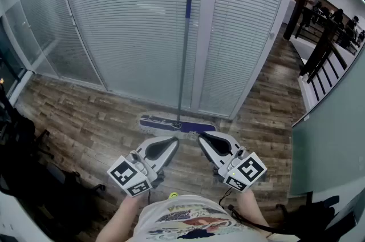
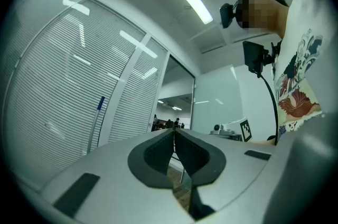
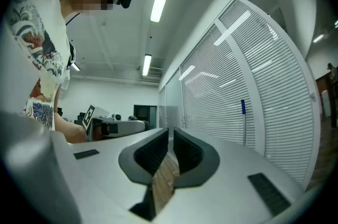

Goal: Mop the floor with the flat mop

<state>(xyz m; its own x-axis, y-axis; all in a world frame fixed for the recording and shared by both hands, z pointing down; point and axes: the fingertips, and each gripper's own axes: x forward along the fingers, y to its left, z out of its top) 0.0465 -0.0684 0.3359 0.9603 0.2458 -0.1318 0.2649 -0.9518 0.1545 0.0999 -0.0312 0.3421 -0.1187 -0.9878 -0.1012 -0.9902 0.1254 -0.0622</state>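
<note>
Upright flat mop [image 1: 183, 72] against blinds [image 1: 125, 24], dark railing [image 1: 320, 48] at right.

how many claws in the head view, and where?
2. The left claw is low, left of centre; the right claw is low, right of centre. Both are shut and empty, short of the flat mop standing against the blinds. None looks hidden.

Left gripper [image 2: 173, 133], jaws together, empty; mop handle [image 2: 96, 122] against blinds [image 2: 53, 85].

The wood-plank floor [image 1: 85, 121] bears the flat mop [image 1: 165, 122], its head lying against the blind-covered glass wall [image 1: 131, 24].
</note>
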